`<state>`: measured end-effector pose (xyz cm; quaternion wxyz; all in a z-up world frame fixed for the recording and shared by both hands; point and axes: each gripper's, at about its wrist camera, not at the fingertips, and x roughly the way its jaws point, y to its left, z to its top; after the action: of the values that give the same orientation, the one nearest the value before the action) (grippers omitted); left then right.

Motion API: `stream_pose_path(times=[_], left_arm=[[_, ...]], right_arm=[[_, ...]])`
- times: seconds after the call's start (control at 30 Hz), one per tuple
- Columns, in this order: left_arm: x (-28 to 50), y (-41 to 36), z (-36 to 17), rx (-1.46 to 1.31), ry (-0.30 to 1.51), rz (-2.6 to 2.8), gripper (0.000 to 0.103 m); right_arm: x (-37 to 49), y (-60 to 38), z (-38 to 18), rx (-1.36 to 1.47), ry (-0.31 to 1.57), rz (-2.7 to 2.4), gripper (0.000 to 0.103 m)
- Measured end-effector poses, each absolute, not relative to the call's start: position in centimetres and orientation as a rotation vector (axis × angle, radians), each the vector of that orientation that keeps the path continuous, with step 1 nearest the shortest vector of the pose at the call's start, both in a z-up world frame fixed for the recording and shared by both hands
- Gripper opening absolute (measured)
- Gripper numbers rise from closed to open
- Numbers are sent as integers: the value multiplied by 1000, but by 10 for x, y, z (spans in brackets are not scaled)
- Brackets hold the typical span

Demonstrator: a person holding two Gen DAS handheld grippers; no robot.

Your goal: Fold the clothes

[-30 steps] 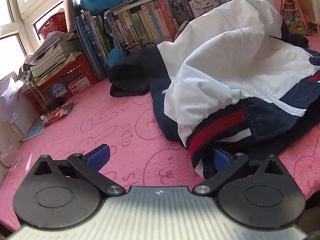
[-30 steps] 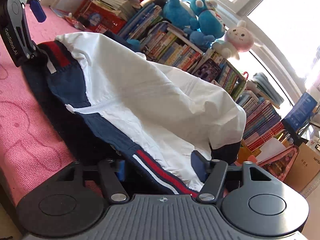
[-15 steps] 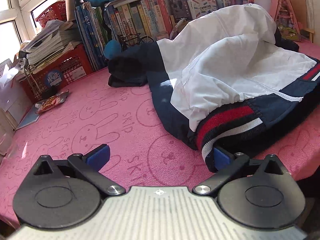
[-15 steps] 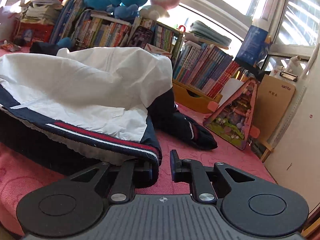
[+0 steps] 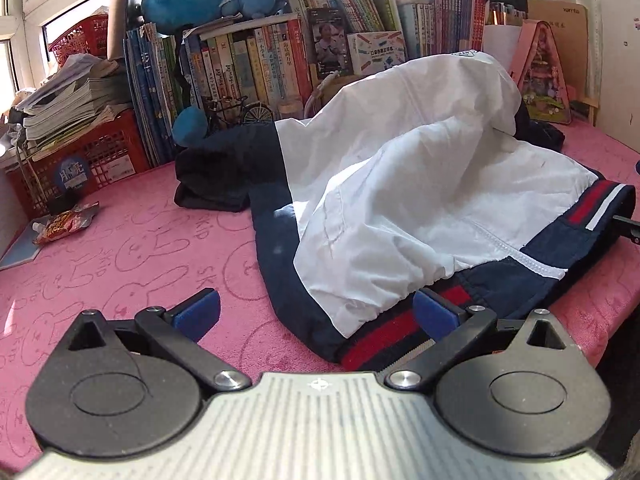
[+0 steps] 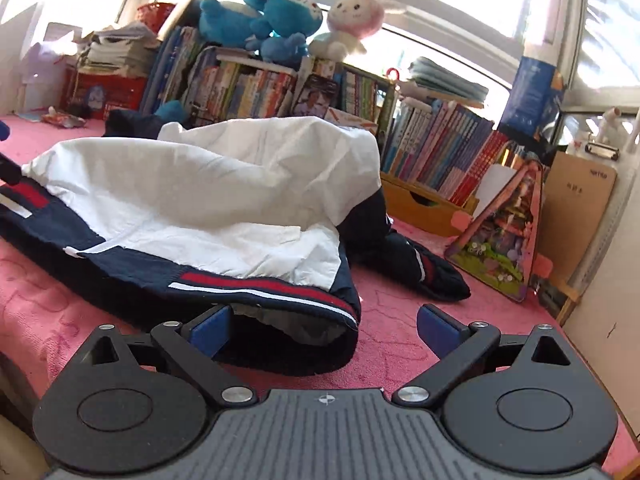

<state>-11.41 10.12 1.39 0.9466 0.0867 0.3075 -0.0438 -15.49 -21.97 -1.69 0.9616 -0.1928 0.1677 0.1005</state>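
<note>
White and navy jacket [image 5: 432, 200] heaped on the pink mat [image 5: 120, 248] over the bench, near the front edge; white panel bulging upward, striped hem [image 6: 264, 286] toward both grippers, a dark sleeve [image 6: 404, 256] trailing off to the right. Not yet a flat, squared packet: lumpy, one hem corner curled open, sleeve loose. Fits either a half-made fold or a garment just laid out. Left gripper [image 5: 316, 312] spread wide, holding nothing, right finger [image 5: 434, 314] touching the hem. Right gripper [image 6: 324, 326] likewise released, left finger [image 6: 210, 330] against the curled hem. Crowded behind: row of books [image 5: 248, 60], red crate [image 5: 80, 152], second dark garment [image 5: 224, 172], pink triangular toy [image 6: 504, 240]. Little spare room for smoothing out.
</note>
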Motion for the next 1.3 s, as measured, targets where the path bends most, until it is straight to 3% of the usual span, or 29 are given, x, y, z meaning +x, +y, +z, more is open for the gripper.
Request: stream_pose_path(times=[0.23, 0.3, 0.37, 0.57, 0.8, 0.93, 1.2, 1.3], left_arm=[[-91, 88, 5, 181, 623, -61, 103], [-92, 82, 0, 220, 628, -53, 103], [-92, 80, -5, 250, 632, -47, 103], [-87, 91, -12, 190, 662, -65, 103], [-90, 110, -10, 132, 692, -91, 103], [-98, 114, -4, 145, 698, -87, 103], [-109, 122, 45, 112, 602, -102, 103], [-101, 114, 43, 154, 593, -69, 103]], right_arm=[[-137, -186, 4, -292, 347, 423, 100], [-123, -176, 7, -271, 370, 440, 93], [-109, -166, 9, -249, 392, 457, 72], [-78, -181, -16, -227, 539, 356, 64], [-92, -238, -23, -159, 584, 248, 68], [-101, -266, -23, -147, 617, 149, 84], [-99, -340, -10, 316, 628, 209, 84], [-79, -339, -12, 379, 649, 240, 90]])
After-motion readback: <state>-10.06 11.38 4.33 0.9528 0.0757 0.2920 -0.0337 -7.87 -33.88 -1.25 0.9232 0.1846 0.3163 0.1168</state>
